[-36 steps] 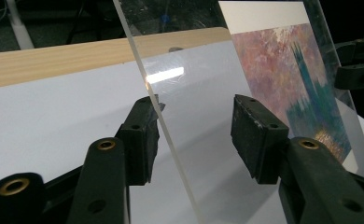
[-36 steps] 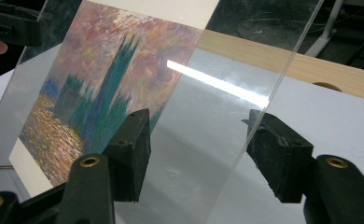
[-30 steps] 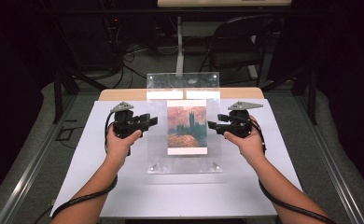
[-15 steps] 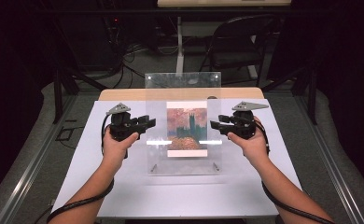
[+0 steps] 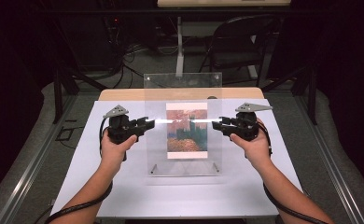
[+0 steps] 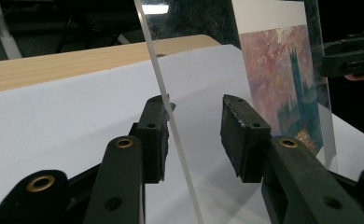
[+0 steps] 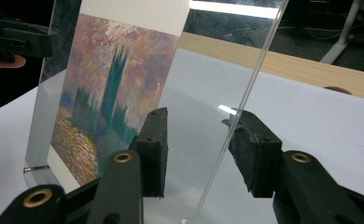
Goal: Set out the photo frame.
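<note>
Both grippers straddle the side edges of the clear acrylic frame [image 5: 182, 126], which stands upright on the white table cover [image 5: 77, 177]. Your left gripper [image 5: 148, 123] has its jaws partly spread and just been closing; one pad touches the panel edge, the other stands clear. Your right gripper [image 5: 216, 123] has also just been closing; its jaws bracket the opposite edge with a gap on one side. Neither clamps the panel yet. Inside the frame sits an impressionist painting print [image 5: 186, 130] of towers. Beyond the cover, note the wooden tabletop [image 5: 124, 94] and a black chair [image 5: 238, 42].
</note>
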Demonstrator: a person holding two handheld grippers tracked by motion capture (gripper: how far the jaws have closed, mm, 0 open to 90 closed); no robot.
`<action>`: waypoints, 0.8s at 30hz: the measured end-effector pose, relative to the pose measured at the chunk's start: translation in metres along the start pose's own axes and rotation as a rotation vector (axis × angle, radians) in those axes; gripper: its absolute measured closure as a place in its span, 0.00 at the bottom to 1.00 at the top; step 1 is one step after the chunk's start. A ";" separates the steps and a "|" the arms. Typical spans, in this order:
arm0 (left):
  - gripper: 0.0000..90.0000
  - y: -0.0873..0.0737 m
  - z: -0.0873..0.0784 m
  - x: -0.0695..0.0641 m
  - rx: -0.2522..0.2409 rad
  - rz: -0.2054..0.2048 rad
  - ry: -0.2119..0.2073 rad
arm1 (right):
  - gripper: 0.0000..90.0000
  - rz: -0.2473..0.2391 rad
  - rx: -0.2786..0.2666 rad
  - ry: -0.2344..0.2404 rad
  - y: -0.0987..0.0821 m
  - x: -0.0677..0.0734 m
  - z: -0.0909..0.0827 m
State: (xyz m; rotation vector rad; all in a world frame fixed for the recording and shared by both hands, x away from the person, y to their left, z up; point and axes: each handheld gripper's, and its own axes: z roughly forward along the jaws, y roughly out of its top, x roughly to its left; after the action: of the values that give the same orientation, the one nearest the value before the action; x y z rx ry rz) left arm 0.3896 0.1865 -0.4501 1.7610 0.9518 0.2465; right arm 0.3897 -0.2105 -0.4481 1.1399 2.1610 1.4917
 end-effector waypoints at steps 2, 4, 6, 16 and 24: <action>0.69 -0.001 -0.001 -0.001 -0.007 -0.003 -0.002 | 0.64 -0.001 -0.002 0.000 0.000 0.001 -0.001; 0.70 -0.001 -0.002 -0.001 -0.007 0.001 -0.002 | 0.64 -0.006 -0.004 0.000 -0.001 0.001 -0.002; 0.70 -0.001 -0.003 -0.002 -0.006 0.002 -0.006 | 0.64 -0.008 -0.010 0.000 -0.001 0.002 -0.003; 0.71 -0.004 -0.007 -0.005 -0.022 0.008 -0.012 | 0.65 -0.024 -0.028 0.004 -0.005 0.005 -0.007; 0.72 -0.006 -0.009 -0.006 -0.032 0.004 -0.016 | 0.60 -0.053 -0.046 0.016 -0.005 0.002 -0.007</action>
State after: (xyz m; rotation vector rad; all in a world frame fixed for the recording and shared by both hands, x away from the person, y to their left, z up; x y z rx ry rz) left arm 0.3781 0.1890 -0.4500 1.7332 0.9280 0.2492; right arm 0.3823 -0.2143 -0.4490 1.0506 2.1383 1.5241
